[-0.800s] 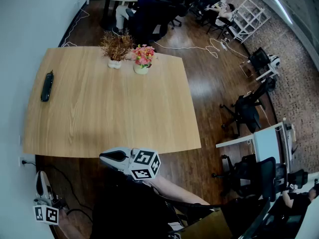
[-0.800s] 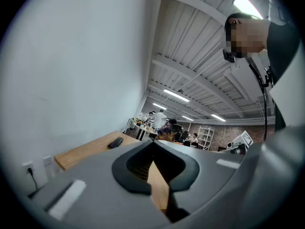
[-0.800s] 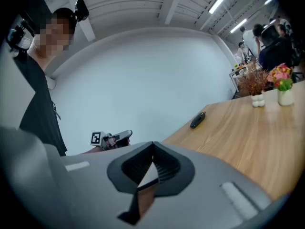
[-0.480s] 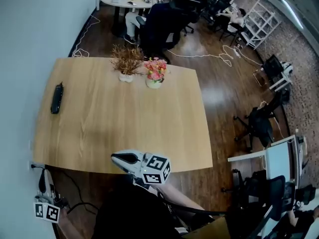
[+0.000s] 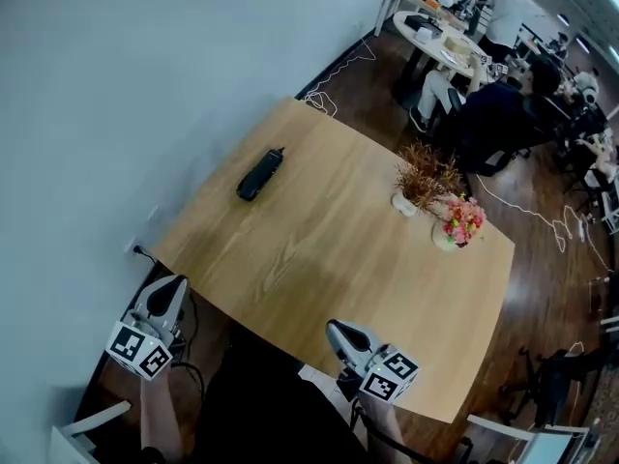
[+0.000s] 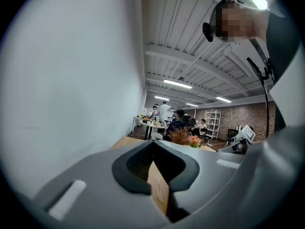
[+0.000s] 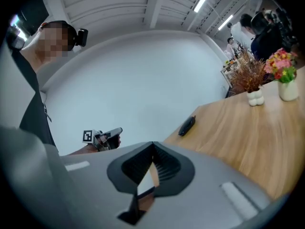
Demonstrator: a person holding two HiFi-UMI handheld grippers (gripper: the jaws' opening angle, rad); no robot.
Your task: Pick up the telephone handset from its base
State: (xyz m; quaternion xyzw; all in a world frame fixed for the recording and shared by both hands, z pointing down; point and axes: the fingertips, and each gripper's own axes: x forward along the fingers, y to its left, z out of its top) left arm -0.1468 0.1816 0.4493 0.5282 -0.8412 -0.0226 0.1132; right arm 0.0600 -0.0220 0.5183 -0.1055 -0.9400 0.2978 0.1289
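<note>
**Plainly the reach has not begun: handset far across the table**

The telephone handset, a dark oblong thing, lies flat on the wooden table close to the edge that runs along the white wall. No separate base can be made out under it from here. A pot of dried stems and a pot of pink flowers stand well apart from it, toward the other side.

Both tools hang off the near edge of the table. The left gripper is out beyond the near corner, and its own view shows the jaws clenched tip to tip with nothing caught between them. The right gripper sits at the near edge, and its jaws likewise meet at the tips, empty. In the right gripper view the handset shows small and distant over the wood.

My judgement is that this is the approach step, barely started. The next move calls for one gripper to travel out over the table toward the wall side, spread its jaws, line them across the narrow width of the handset, then close and lift straight up.
</note>
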